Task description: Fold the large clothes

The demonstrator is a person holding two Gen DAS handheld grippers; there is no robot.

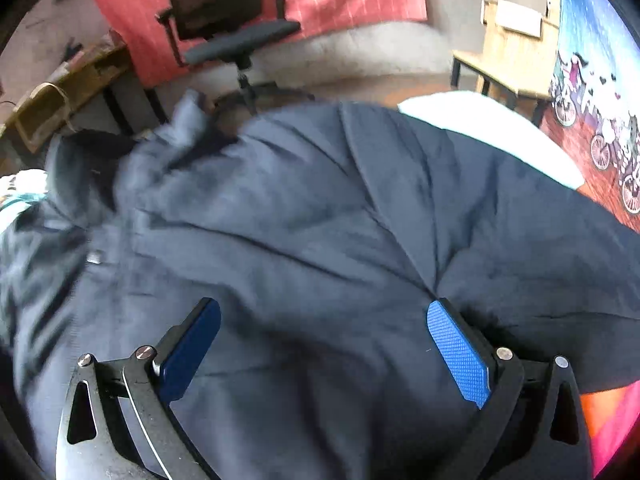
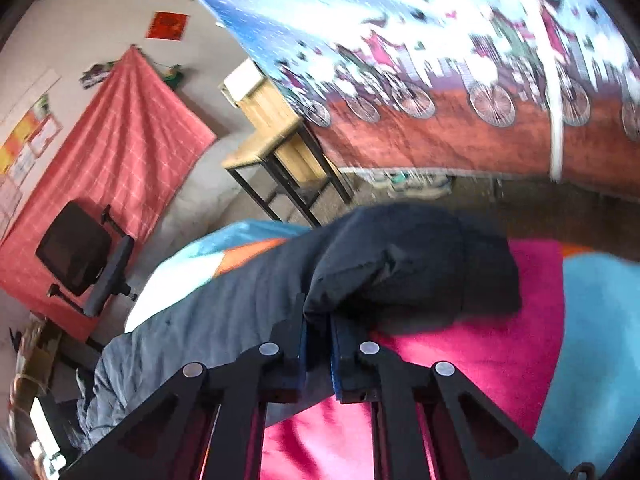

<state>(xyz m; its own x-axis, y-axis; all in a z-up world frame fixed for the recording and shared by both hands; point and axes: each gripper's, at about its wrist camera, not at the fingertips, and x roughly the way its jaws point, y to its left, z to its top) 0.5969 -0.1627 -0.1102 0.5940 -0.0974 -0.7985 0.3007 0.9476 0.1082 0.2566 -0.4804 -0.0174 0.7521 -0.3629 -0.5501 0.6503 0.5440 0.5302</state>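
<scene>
A large dark navy padded jacket (image 1: 304,216) lies spread over a bed with a pink, blue, orange and white cover (image 2: 500,340). My left gripper (image 1: 324,348) is open, its blue-padded fingers wide apart just above the jacket's body, holding nothing. My right gripper (image 2: 318,340) is shut on a fold of the jacket (image 2: 400,264) and holds that dark end bunched up over the pink part of the cover. The jacket's far end (image 1: 172,148) near the left is rumpled and blurred.
A black office chair (image 1: 228,20) stands by a red cloth on the wall. A wooden table (image 2: 272,136) stands beside the bed. A curtain printed with bicycles (image 2: 440,80) hangs on the right. A cluttered desk (image 1: 68,80) is at the left.
</scene>
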